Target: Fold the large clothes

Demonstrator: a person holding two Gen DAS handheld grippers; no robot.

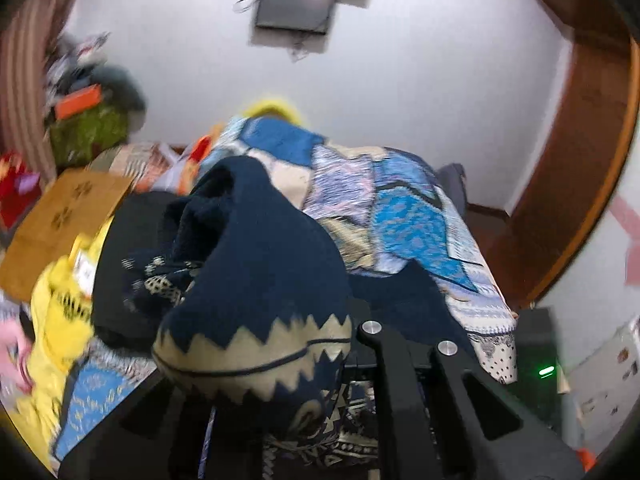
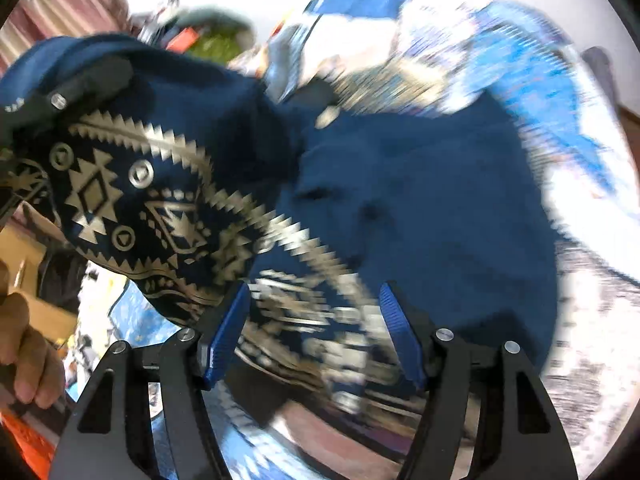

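One large navy garment (image 2: 420, 200) with a cream zigzag-and-diamond border was in play. Part of it lay spread on the bed, and part was lifted in a bunch toward the left side of the right wrist view. In the left wrist view that bunch (image 1: 256, 288) draped over the left gripper (image 1: 312, 376), hiding its fingertips; its jaws were together, clamped on the navy garment's patterned hem. That same gripper showed in the right wrist view as a black arm (image 2: 68, 88) pressed into the cloth at upper left.

The right gripper (image 2: 316, 332) hung just above the patterned border with its two blue pads (image 2: 226, 336) standing apart. Fabric showed between them, but neither pad pressed on it. A bare hand (image 2: 28, 356) was visible at the left edge of that view.

Under the garment was one bed covered by a patchwork quilt (image 1: 400, 208) in blue, lilac and cream. One yellow cloth (image 1: 56, 320) lay bunched just beside the garment, near a tan cardboard box (image 1: 64, 220). Behind stood a white wall (image 1: 400, 80) carrying one dark screen (image 1: 296, 8), with a brown wooden frame (image 1: 576, 152) at right and a striped curtain (image 1: 24, 80) at left. Both views were blurred.
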